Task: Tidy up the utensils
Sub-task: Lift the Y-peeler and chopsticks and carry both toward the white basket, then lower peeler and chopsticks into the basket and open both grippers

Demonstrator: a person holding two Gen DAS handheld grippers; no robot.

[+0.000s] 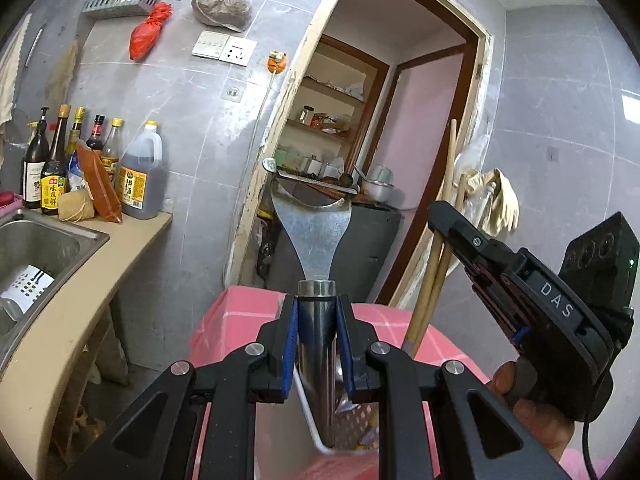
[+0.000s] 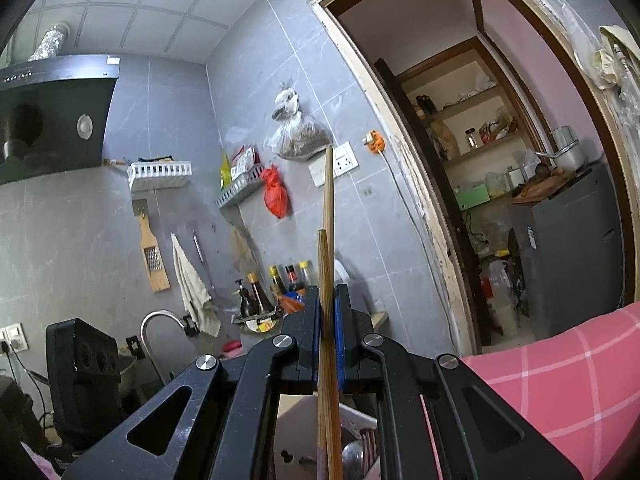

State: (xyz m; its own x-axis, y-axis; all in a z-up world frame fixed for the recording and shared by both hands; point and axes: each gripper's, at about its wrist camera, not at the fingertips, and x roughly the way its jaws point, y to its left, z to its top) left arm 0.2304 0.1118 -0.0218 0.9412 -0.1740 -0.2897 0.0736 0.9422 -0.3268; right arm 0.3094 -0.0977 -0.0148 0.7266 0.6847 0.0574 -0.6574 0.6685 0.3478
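My left gripper (image 1: 316,314) is shut on the round steel handle of a metal spatula (image 1: 312,224), whose flat blade stands upright. The handle's lower end reaches into a pink perforated utensil basket (image 1: 352,426) with a white rim, on a pink checked tablecloth (image 1: 236,312). My right gripper (image 2: 328,316) is shut on a pair of wooden chopsticks (image 2: 327,248) that point up, their lower ends over the basket (image 2: 360,420), where a spoon bowl (image 2: 352,456) shows. In the left wrist view the right gripper (image 1: 452,224) with its chopsticks (image 1: 436,264) is close on the right, a hand under it.
A steel sink (image 1: 44,248) and a counter with sauce bottles (image 1: 80,168) lie to the left. Ahead is an open doorway with a grey cabinet (image 1: 372,240) and shelves. A range hood (image 2: 52,116), a faucet (image 2: 160,320) and wall racks are on the tiled wall.
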